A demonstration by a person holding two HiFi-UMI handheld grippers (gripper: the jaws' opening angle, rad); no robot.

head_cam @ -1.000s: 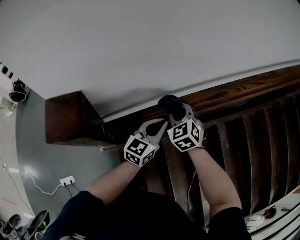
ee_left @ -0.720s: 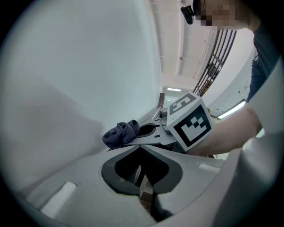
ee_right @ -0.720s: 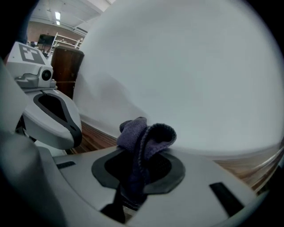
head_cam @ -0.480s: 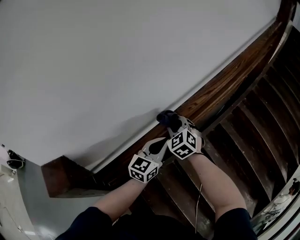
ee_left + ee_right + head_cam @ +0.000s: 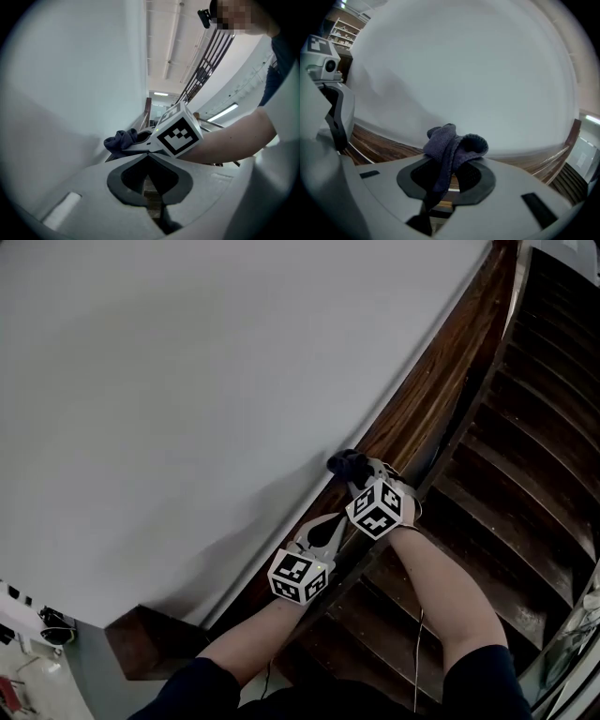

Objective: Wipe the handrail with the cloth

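We see one cloth point(image 5: 452, 145) at the handrail point(image 5: 417, 409) – only the right gripper point(image 5: 445, 171) view shows its jaws clamping it. Of the two grippers, the left gripper point(image 5: 149, 157) is closed, empty.

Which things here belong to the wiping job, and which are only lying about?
Job: dark blue-grey knitted cloth, held in the right gripper; dark brown wooden handrail.
Not in use: dark wooden stair steps; plain white wall; left gripper, shut, empty.
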